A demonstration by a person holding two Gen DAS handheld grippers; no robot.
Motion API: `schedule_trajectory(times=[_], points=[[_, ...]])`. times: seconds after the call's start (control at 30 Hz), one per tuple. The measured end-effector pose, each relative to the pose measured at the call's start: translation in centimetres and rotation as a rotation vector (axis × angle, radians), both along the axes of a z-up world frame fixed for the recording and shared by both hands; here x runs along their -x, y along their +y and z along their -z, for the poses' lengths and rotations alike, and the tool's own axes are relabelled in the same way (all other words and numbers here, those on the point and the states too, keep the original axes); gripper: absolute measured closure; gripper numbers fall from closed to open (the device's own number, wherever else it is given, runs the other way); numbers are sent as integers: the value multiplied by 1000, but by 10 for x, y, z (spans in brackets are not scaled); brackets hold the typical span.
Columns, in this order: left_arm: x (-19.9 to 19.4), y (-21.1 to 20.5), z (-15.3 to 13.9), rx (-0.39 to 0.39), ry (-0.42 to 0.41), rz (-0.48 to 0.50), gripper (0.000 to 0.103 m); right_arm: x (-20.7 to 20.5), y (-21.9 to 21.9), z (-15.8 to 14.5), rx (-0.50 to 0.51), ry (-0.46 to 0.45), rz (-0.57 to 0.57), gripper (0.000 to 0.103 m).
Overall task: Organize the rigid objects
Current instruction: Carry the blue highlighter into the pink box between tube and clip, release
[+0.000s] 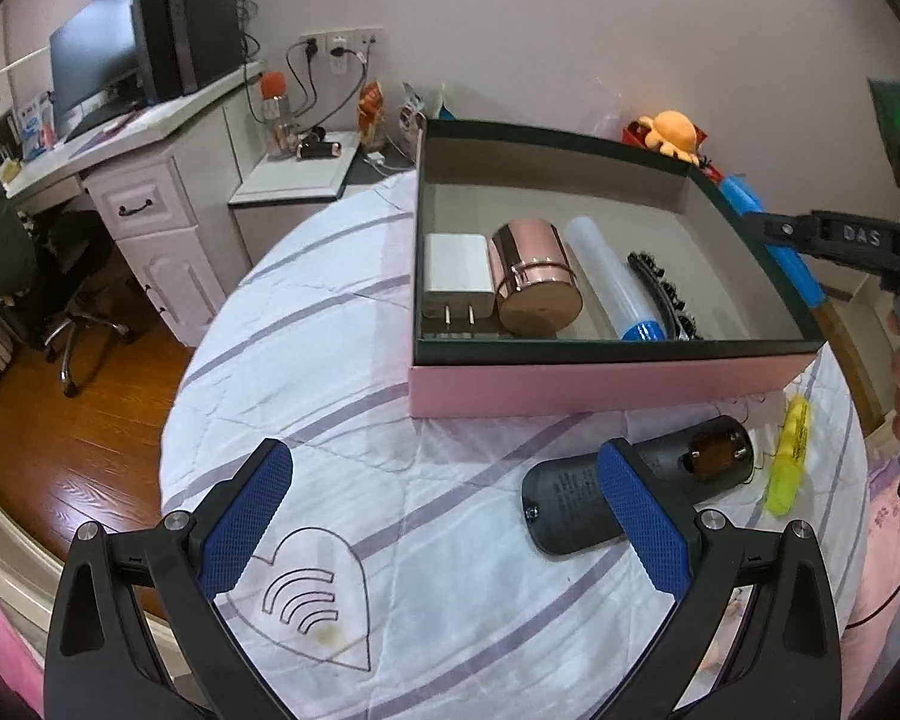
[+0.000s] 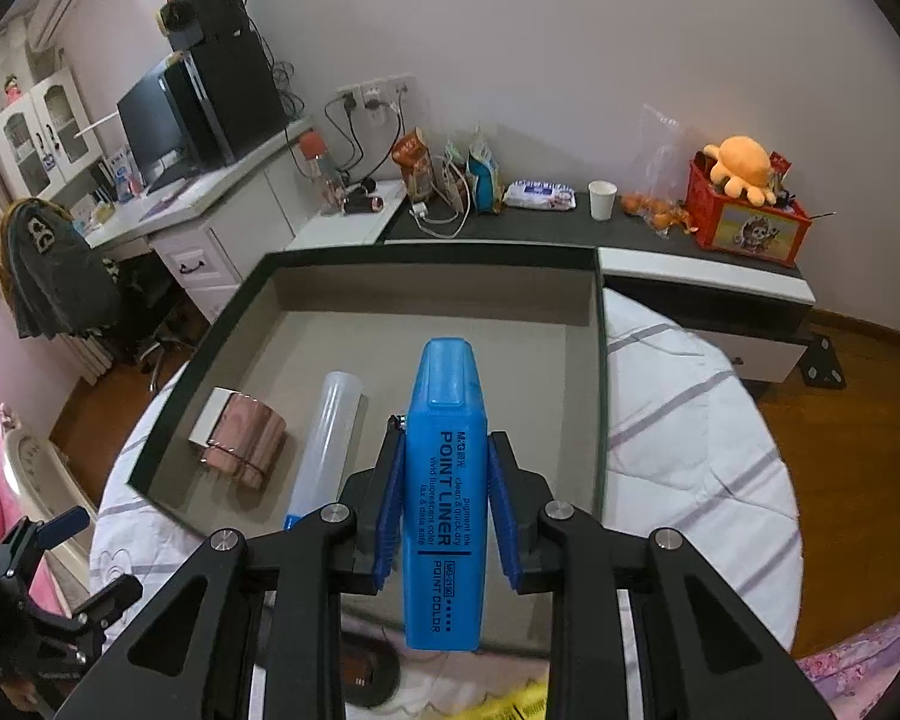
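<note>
My left gripper (image 1: pixel 444 516) is a black plastic frame with triangular cut-outs, silver round screws at the pivots and blue dimpled finger pads (image 1: pixel 243 531). My right gripper (image 2: pixel 447 507) matches it, black with silver screws and blue ribbed pads (image 2: pixel 390 510).

Yellow highlighter (image 2: pixel 519 708) cut by the lower edge; black adapter (image 1: pixel 600 492) partly behind a blue finger (image 1: pixel 642 516)

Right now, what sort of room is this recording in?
Most likely a bedroom or home study: a quilted bedspread covers the work surface, a desk holds a monitor, and a plush toy sits on a low cabinet.
</note>
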State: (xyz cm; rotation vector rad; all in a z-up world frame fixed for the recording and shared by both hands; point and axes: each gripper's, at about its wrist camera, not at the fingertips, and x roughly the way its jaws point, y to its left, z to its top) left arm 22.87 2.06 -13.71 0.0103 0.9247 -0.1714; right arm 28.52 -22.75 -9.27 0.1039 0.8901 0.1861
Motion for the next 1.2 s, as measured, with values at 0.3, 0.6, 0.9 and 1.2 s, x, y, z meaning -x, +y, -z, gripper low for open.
schedule_trajectory(times=[0.3, 0.6, 0.9, 1.2], points=[[-9, -4, 8, -1, 21, 21, 1, -29, 31, 17, -103, 60, -33, 76], [-12, 3, 13, -10, 33, 17, 0, -46, 42, 57, -221, 165, 8, 76], [-10, 2, 15, -6, 34, 40, 1, -37, 38, 53, -148, 167, 38, 76], [-6, -3, 13, -19, 35, 54, 0, -43, 68, 54, -47, 176, 28, 76]])
